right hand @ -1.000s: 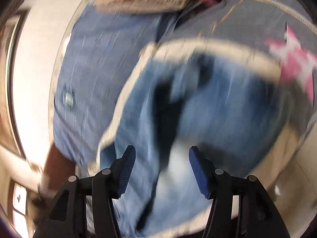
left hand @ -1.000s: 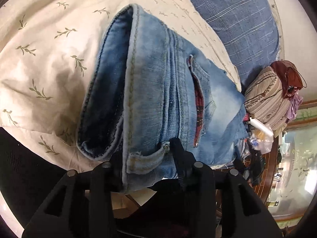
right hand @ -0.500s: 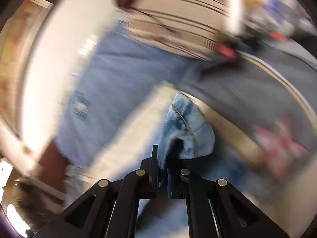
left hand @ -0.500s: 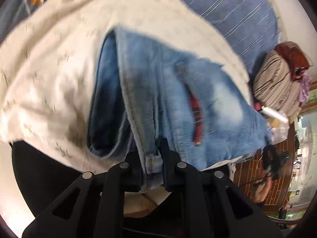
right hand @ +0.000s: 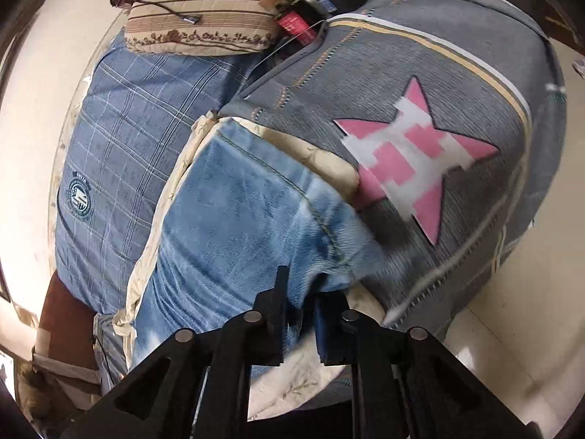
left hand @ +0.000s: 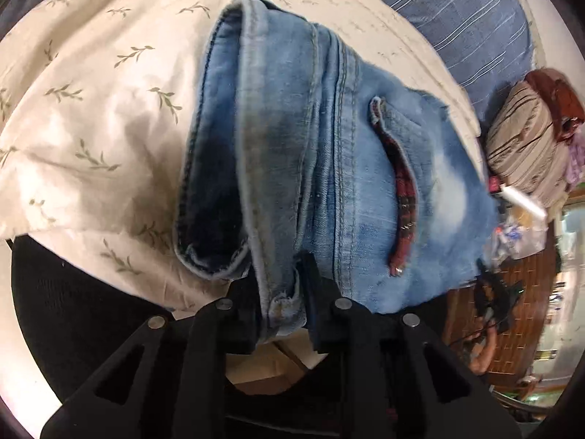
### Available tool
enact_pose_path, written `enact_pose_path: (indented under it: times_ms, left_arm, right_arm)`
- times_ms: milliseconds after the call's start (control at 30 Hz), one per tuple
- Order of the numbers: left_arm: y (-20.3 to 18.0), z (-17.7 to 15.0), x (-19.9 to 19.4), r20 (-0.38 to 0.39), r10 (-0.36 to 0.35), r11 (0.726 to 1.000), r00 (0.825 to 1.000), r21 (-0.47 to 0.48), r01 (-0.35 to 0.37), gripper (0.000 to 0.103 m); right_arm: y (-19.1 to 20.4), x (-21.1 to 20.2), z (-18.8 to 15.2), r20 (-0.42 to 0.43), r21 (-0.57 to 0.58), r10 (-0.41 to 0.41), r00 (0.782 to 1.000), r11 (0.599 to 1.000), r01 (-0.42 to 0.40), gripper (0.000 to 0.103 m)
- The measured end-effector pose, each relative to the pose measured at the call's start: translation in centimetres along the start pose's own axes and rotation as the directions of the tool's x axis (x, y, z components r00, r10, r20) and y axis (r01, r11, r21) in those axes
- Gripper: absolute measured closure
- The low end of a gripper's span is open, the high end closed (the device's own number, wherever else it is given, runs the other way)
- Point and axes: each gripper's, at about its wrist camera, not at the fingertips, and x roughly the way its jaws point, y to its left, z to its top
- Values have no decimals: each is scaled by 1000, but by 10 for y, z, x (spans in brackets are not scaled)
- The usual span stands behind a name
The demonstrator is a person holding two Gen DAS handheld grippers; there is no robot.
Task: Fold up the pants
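The pants (left hand: 329,168), light blue denim, lay folded on a cream quilt (left hand: 91,109) printed with small leaf sprigs, which covered the bed. In the left wrist view their long axis ran from the near edge of the bed away toward the far side, the double-stitched seams following that line and a pocket opening (lined in red plaid) lying along it too. The left gripper (left hand: 279,311) was clamped on the thick waistband end nearest the camera, its jaws having just eased a little wider with the denim still pinched between them. The right gripper (right hand: 299,314) pinched a bunched fold of denim at the garment's near edge, its jaws likewise slightly eased. Beyond the pants lay a grey blanket (right hand: 457,84) bearing a pink star and a blue plaid pillow (right hand: 120,139).
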Motion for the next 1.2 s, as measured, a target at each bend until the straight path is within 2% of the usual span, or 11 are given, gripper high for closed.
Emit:
enact_pose_path:
  times_ms: [133,233,367,500,633,733,800,867,900,1033,1200]
  left_arm:
    - [6,-9,-42,58,1,991,998,131,-8,66]
    - [23,0,-76,144,-7,994,990,112,-10,47]
    - [35,46,-77,185,-64,998,981,7,64,40]
    - [31,82,-45,133,-107,992,985,-55,115,40]
    - [25,97,-15,62,-132,985,989,-107,138,40]
    - [24,97,-9,53,-137,983,989,-117,142,40]
    - [22,96,-10,50,-152,981,987,-114,157,46]
    - [18,97,-16,50,-200,973,979,-104,204,84]
    - [14,99,-21,59,-215,972,975,-87,219,85]
    - [0,112,-12,127,-53,998,990,-12,55,84]
    - [16,109,-1,73,-60,997,996,-53,64,83]
  right_arm:
    - [20,-51,6,163,-48,-152,975,986,162,61]
    - [55,-74,8,260,-150,-138,956,972,181,57]
    - [161,-19,-7,33,-437,9,999,899,6,42]
    - [267,75,-60,-265,-614,54,963,760,-212,40]
    - [341,164,-112,-379,-753,-86,921,607,-253,40]
    - [357,213,-151,-361,-861,-266,894,463,-210,41]
    - [357,222,-167,-359,-900,-313,880,365,-237,77]
    - [370,205,-178,-292,-943,-296,910,246,-223,85]
    - [375,195,-179,-267,-954,-265,926,210,-215,85]
    - [362,221,-168,-256,-943,-285,924,284,-174,87]
    - [357,225,-173,-223,-928,-250,942,350,-127,77]
